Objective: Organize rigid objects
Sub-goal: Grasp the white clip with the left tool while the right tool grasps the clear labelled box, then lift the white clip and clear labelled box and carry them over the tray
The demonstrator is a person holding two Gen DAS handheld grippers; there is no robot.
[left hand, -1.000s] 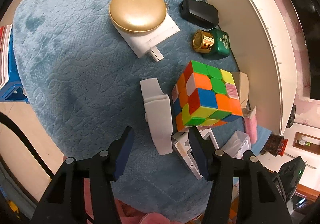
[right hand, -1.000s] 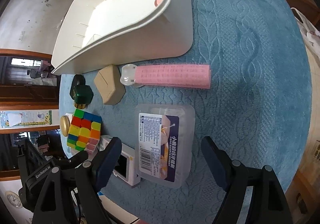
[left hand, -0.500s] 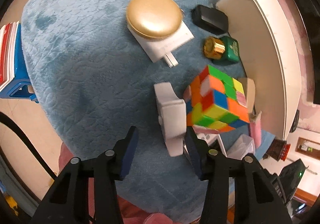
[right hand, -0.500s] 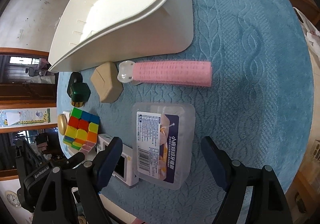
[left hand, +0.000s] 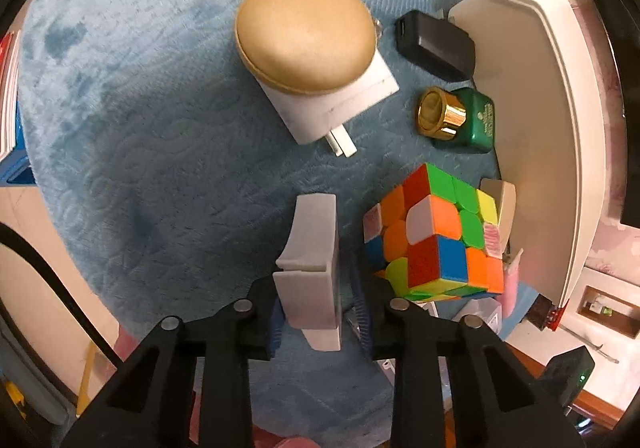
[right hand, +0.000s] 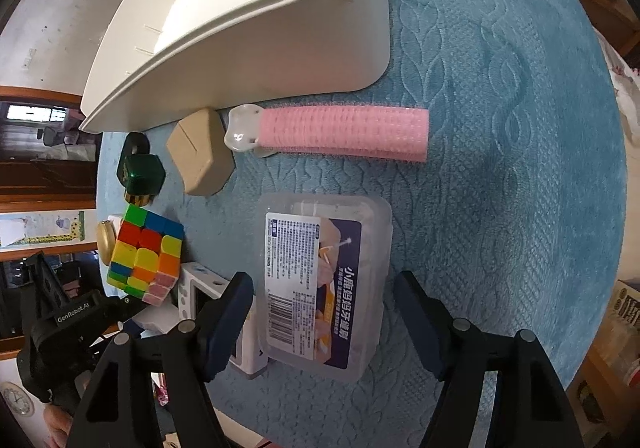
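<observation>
the white bin (right hand: 256, 60) stands at the far side of the desk (right hand: 520, 128), which is covered in blue plush; what shows of its inside is bare pale wall and floor, with one pink sticker near the rim, and its far end runs out of the picture. the clear plastic box (right hand: 324, 280) lies flat in front of it, its printed label hiding most of what it holds, so the contents cannot be made out.

the left tongs (left hand: 318, 314) are closing around the near end of the white plastic block (left hand: 314, 248); the left pad seems to touch it, the right pad is partly hidden behind the block, and a full clamp cannot be confirmed. the block lies on the plush just left of the colour cube (left hand: 436, 240). the right tongs (right hand: 320, 328) are closing too, straddling the near end of the clear box with gaps at both pads.

behind the cube a tan block (right hand: 200, 154) shows only an edge in the left view. a pink roller (right hand: 340, 132) lies against the bin's foot. the gold round case (left hand: 306, 38) covers most of a white plug adapter (left hand: 340, 110). a green bottle (left hand: 472, 120) lies beside a black charger (left hand: 436, 46). a white device (right hand: 200, 292) is half hidden by the right tongs' finger.
</observation>
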